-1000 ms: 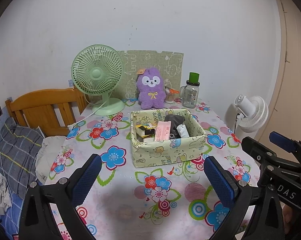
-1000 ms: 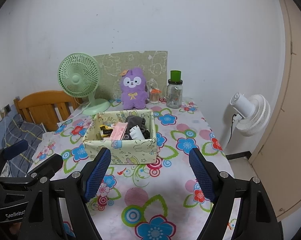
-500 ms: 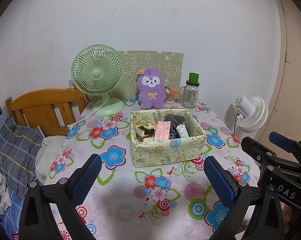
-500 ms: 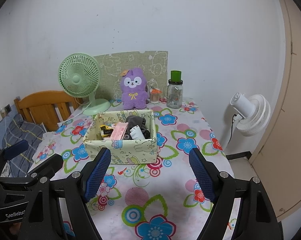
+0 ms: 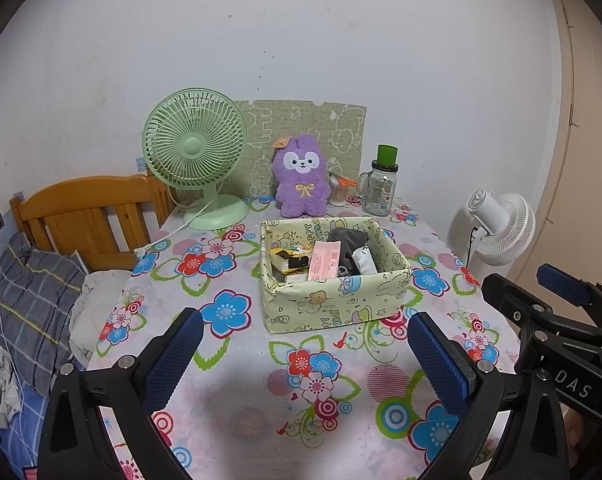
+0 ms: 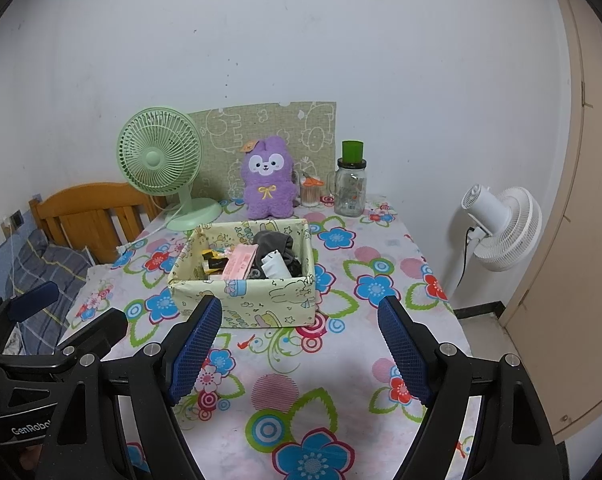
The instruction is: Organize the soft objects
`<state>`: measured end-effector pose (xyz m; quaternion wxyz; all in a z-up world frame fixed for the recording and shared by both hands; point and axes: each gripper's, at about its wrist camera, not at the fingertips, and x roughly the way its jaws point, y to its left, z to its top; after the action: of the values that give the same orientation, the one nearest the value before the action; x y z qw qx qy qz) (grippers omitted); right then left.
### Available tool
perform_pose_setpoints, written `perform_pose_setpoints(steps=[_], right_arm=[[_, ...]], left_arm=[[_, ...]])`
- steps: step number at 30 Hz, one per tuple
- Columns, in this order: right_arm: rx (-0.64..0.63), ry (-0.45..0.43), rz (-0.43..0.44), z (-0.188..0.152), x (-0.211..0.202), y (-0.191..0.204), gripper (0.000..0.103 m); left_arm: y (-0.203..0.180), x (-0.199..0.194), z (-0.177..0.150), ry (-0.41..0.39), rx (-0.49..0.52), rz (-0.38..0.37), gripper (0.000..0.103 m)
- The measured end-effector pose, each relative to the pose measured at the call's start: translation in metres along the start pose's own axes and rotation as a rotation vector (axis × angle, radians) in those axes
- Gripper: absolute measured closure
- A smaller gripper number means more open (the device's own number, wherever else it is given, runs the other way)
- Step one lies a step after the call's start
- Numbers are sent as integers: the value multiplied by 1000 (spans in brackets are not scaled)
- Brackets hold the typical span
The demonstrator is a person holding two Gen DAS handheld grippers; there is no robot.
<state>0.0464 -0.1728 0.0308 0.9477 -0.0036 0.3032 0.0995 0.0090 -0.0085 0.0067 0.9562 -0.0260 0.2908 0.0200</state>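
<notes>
Both tongs, left gripper (image 5: 305,354) and right gripper (image 6: 299,346), wide open, empty. Advise approaching purple plush toy (image 5: 300,178) at frame centre, clearing pale-yellow printed fabric box (image 5: 337,300).

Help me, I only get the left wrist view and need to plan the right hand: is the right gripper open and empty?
Observer: Yes. Its own camera shows the right gripper open, with nothing between the pads.
Operator: Where does it point?
Observer: At the fabric box, whose near wall lies just beyond the fingertips, left of centre.
Operator: Anything to its right?
Observer: The white fan is off the table; its pole runs down past the table edge towards the floor.
</notes>
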Motion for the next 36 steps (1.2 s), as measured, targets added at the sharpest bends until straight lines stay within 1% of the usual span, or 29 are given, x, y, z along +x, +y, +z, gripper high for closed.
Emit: perform_pose_setpoints(steps=[36], right_arm=[[-2, -5, 0, 1, -3, -2, 20]], left_arm=[[-1, -2, -1, -3, -2, -2, 0]])
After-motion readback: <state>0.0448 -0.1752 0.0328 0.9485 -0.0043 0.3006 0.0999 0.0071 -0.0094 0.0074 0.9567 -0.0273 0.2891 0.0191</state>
